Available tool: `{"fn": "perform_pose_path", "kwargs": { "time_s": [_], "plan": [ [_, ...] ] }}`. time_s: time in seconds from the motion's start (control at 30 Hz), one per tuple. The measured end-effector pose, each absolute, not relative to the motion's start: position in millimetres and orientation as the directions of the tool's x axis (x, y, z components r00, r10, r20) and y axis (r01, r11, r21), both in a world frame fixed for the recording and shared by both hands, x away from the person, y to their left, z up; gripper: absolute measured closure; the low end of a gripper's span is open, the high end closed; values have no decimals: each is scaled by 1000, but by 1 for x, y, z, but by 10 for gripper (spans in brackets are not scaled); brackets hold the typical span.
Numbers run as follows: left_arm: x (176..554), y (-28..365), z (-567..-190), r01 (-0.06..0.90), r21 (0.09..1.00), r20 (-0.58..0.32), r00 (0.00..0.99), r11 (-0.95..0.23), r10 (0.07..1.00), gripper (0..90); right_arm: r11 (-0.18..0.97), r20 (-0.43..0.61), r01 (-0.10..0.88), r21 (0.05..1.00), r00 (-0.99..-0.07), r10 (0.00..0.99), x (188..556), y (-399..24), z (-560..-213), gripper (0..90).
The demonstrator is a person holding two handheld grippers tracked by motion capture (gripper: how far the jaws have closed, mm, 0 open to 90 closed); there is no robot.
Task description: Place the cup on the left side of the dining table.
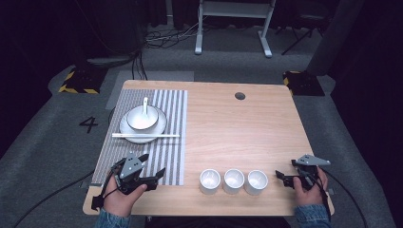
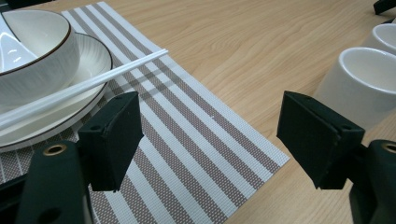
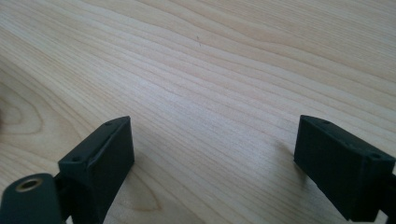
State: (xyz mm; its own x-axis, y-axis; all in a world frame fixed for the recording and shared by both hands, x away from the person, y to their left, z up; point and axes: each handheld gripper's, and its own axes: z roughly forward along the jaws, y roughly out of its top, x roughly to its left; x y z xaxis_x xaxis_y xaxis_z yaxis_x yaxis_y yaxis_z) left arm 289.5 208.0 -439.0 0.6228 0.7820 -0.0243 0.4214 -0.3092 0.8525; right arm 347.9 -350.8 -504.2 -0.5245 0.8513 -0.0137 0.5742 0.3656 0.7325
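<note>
A striped placemat (image 1: 142,137) covers the table's left side. On it stands a white plate (image 1: 161,124) holding a white bowl (image 1: 141,118) with a spoon (image 1: 145,104) in it. White chopsticks (image 1: 145,136) lie across the plate's near rim. Three white cups (image 1: 233,180) stand in a row near the front edge. My left gripper (image 1: 153,165) rests open at the mat's near end, with nothing between its fingers. In its own view the left gripper (image 2: 210,116) faces the mat (image 2: 196,154), the bowl (image 2: 32,51), the chopsticks (image 2: 93,84) and one cup (image 2: 359,79). My right gripper (image 1: 285,169) stands open to the right of the cups, and in its own view the right gripper (image 3: 212,140) is over bare wood.
The wooden table (image 1: 237,128) has a round cable hole (image 1: 240,96) near its far edge. Yellow-and-black floor blocks (image 1: 78,81) sit by both far corners. A white desk frame (image 1: 233,23) and loose cables stand beyond on the grey floor.
</note>
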Motion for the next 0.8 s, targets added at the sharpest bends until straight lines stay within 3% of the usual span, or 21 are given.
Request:
{"fn": "perform_pose_path", "kwargs": {
  "time_s": [0.8],
  "plan": [
    [295, 152, -422, 367, 851, -4, 720, -376, 694, 216, 372, -7, 572, 731, -539, 843, 347, -350, -504, 120]
  ]
}}
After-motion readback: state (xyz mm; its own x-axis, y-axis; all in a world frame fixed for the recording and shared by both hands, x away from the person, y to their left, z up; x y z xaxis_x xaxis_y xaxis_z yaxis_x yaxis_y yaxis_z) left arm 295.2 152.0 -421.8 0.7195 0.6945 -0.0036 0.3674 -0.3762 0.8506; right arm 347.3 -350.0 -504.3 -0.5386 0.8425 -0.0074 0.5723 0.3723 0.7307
